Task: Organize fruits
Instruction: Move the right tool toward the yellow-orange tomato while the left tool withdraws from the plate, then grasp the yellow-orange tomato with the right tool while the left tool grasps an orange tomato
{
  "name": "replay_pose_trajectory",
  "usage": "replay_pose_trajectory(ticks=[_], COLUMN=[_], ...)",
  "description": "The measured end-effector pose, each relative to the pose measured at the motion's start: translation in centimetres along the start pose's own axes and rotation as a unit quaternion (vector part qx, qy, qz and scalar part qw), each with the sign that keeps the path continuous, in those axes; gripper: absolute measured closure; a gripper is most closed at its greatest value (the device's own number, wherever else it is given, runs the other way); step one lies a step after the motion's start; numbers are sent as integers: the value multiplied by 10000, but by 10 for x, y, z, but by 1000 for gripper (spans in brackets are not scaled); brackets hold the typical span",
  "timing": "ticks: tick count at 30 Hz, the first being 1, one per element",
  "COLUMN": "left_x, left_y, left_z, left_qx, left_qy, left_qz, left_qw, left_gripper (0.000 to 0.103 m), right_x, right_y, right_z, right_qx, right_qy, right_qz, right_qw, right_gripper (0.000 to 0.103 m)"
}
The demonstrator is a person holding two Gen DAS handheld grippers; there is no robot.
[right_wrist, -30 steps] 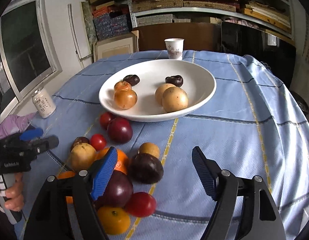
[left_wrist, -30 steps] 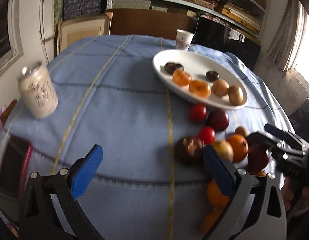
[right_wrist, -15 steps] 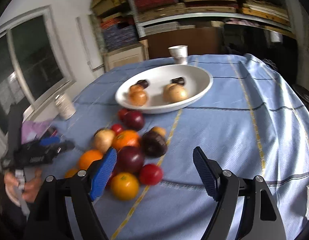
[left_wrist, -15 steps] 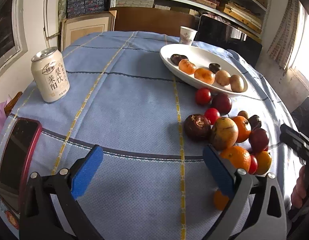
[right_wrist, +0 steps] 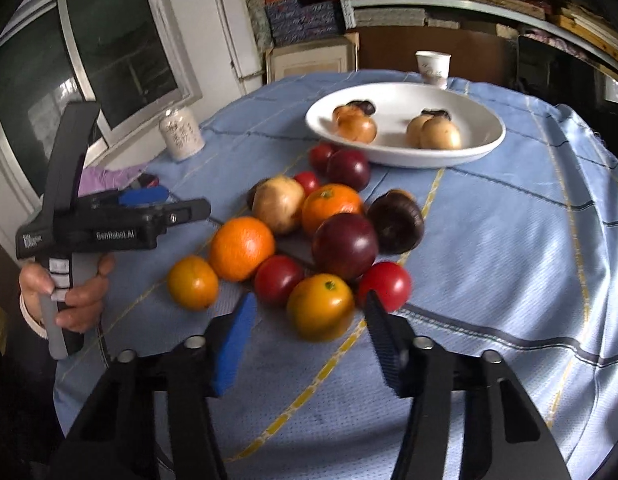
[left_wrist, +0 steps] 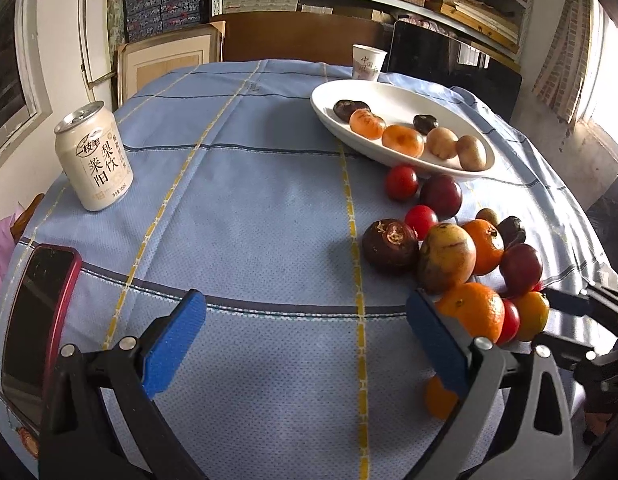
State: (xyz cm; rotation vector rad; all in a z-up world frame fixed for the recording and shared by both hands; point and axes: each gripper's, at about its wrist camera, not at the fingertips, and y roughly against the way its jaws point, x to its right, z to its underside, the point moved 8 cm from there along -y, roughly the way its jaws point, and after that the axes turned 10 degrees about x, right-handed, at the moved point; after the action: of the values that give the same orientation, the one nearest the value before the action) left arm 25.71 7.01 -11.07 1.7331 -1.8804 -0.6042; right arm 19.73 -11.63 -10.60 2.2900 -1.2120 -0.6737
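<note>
Landmark taken: white bowl (right_wrist: 405, 152), set on the blue cloth (left_wrist: 249, 216). Far left of it, a drinks can (left_wrist: 93, 156) and a phone (left_wrist: 37, 312) are noted, well apart from the fruit. Left gripper (left_wrist: 305, 344) is held over bare cloth left of the bowl, fingers spread wide, nothing between them. Loose fruit pile (right_wrist: 309, 236) lies just in front of the bowl, pieces touching one another; several fruits are already seen inside the bowl. Right gripper (right_wrist: 309, 352) is lined up on the yellow-orange fruit (right_wrist: 320, 306) at the pile's near edge, fingers spread to either side, not touching it. That fruit is judged round, smooth, lightish and bruisable; it should be taken across its widest middle with gentle pressure. The red tomatoes beside it are likely to roll if nudged.
</note>
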Motion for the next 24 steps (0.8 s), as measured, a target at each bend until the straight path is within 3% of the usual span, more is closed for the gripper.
replay_pose_trajectory(ticks=[8, 15, 20, 24], left_x=[3, 2, 12, 39], left_y=[1, 0, 13, 30], left_z=[0, 2, 1, 19], left_qx=[15, -27, 80, 17], left_qy=[-84, -57, -52, -259], left_qz=[4, 14, 521, 1094], left_qw=[10000, 10000, 9986, 9937], left_gripper=[5, 5, 5, 5], right_x=[7, 11, 16, 21], right_y=[-10, -7, 1, 6], right_z=[8, 5, -1, 0], right_qx=[-284, -228, -1, 100], right_qy=[-214, -481, -861, -1028], right_qz=[41, -152, -410, -409], right_qw=[9994, 9985, 9954, 9938], right_gripper=[65, 65, 65, 65])
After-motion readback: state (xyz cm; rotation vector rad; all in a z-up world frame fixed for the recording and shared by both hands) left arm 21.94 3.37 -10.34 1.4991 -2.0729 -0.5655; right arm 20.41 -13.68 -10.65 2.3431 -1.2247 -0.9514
